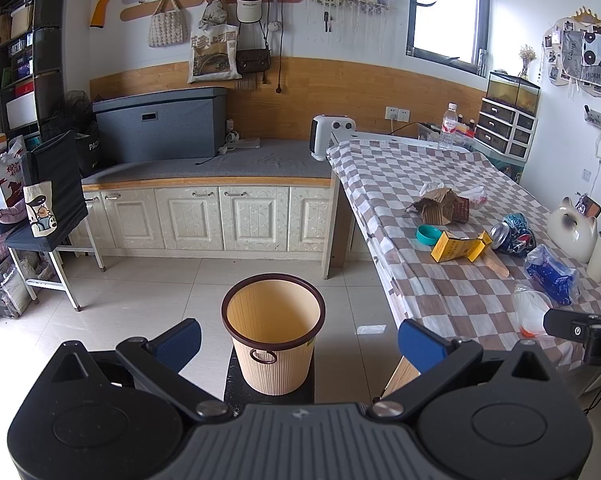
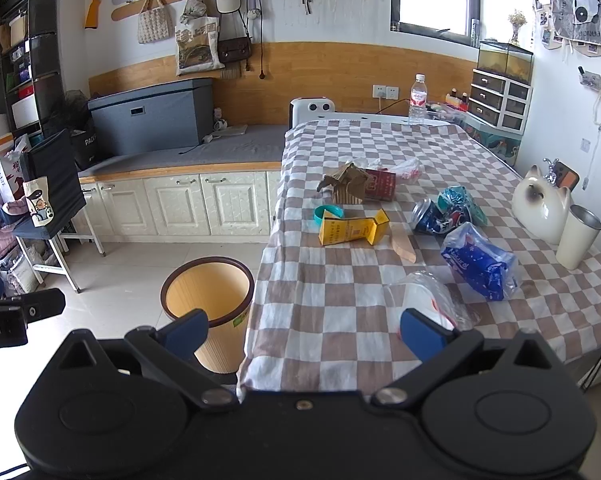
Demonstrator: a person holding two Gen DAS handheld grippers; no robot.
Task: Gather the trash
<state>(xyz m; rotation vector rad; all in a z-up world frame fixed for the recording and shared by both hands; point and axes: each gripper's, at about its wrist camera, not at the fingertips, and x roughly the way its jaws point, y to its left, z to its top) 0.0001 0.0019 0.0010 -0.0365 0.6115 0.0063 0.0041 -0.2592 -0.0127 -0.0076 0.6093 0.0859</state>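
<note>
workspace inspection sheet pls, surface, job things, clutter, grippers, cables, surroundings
surface: brown-and-white checked tablecloth covers the table.
job's things: yellow folded carton, crushed blue drink can, blue plastic wrapper, clear plastic bag, torn brown cardboard, teal ring lid all on the cloth; round beige ribbed bin on the floor, nothing seen inside.
clutter: white cat figurine, white tumbler, water bottle.
grippers: left gripper open above the bin; right gripper open at the table's near edge.
cables: black cable from wall socket.
surroundings: cream cabinets, grey storage box.
</note>
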